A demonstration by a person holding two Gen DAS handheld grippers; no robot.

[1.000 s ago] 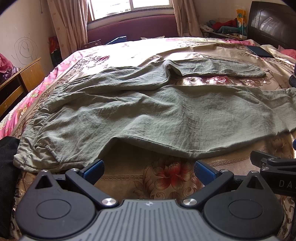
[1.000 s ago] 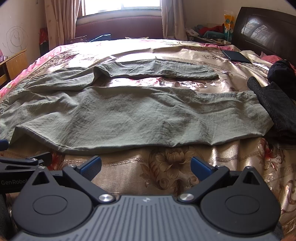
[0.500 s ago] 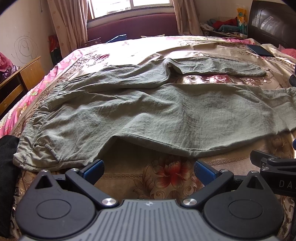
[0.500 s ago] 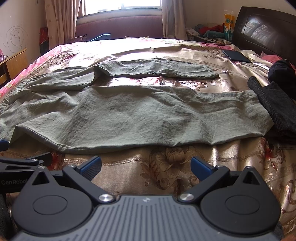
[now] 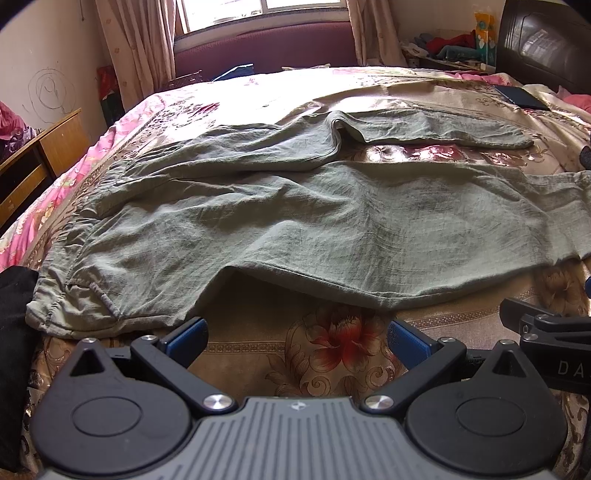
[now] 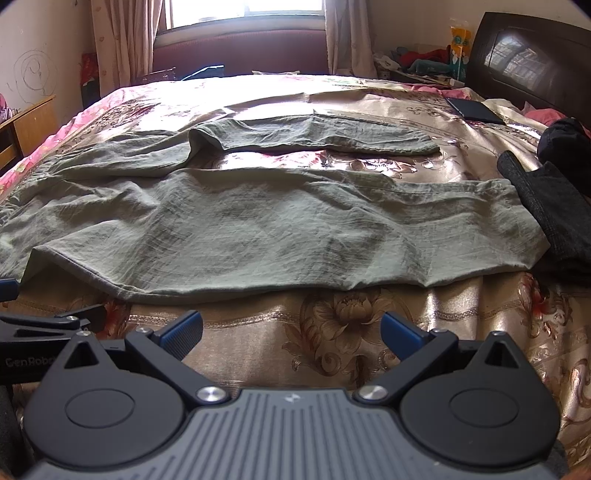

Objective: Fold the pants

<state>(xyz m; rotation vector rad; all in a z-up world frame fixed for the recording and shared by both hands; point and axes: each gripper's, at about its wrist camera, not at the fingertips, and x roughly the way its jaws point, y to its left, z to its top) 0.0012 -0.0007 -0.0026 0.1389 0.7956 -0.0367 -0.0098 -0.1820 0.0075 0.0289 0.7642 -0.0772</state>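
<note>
Olive pants (image 5: 295,221) lie spread flat across the bed (image 5: 332,354), waistband toward its left edge, legs reaching toward the right edge, the near hem just short of the front edge. The left gripper (image 5: 297,334) and right gripper (image 6: 291,332) hover released, jaws wide, grasping nothing. A dark garment (image 6: 550,206), perhaps a sweater, touches the leg ends.

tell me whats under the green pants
The floral bedspread shows around the green pants and between the legs. Anything beneath the cloth itself is covered.

Daylight from a curtained window (image 5: 258,7) falls across a floral-quilted bed (image 5: 332,350) with a dark headboard (image 6: 524,62).
</note>
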